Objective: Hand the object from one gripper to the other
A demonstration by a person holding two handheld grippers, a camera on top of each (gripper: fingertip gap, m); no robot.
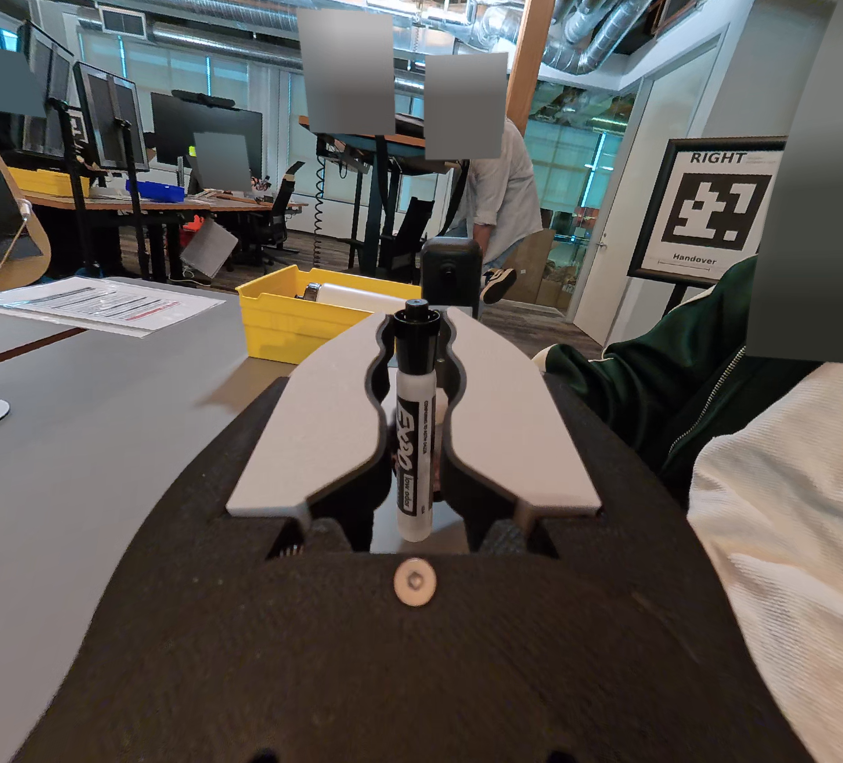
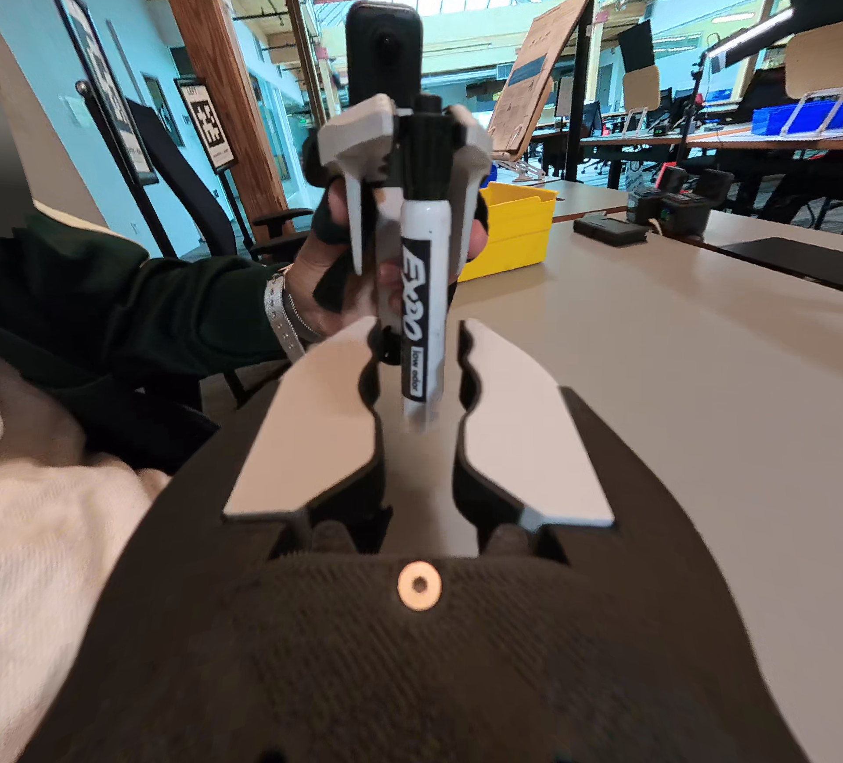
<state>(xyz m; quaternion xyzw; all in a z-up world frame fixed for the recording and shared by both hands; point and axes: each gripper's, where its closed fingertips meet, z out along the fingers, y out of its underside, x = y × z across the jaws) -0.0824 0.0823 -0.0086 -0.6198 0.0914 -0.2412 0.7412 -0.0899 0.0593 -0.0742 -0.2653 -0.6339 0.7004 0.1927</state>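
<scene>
A black-and-white marker (image 1: 413,444) lies lengthwise between the grey fingers of my left gripper (image 1: 416,321). The fingers are shut on the marker's black cap near their tips, and the white body points back toward the camera. In the right wrist view the left gripper (image 2: 410,134) holds the marker (image 2: 422,284) upright by its cap, above the table. My right gripper (image 2: 417,326) is open. The marker's lower white end hangs between its two fingers with a gap on each side. The right gripper's black camera (image 1: 449,271) shows just behind the left fingertips.
A yellow bin (image 1: 283,321) with a white cylinder (image 1: 346,294) in it stands on the grey table (image 1: 114,421), also in the right wrist view (image 2: 515,230). A paper sheet (image 1: 105,303) lies far left. Black devices (image 2: 661,211) sit far right. A dark green sleeve (image 2: 137,298) reaches in. There is about 7 cm between the tips of the two grippers.
</scene>
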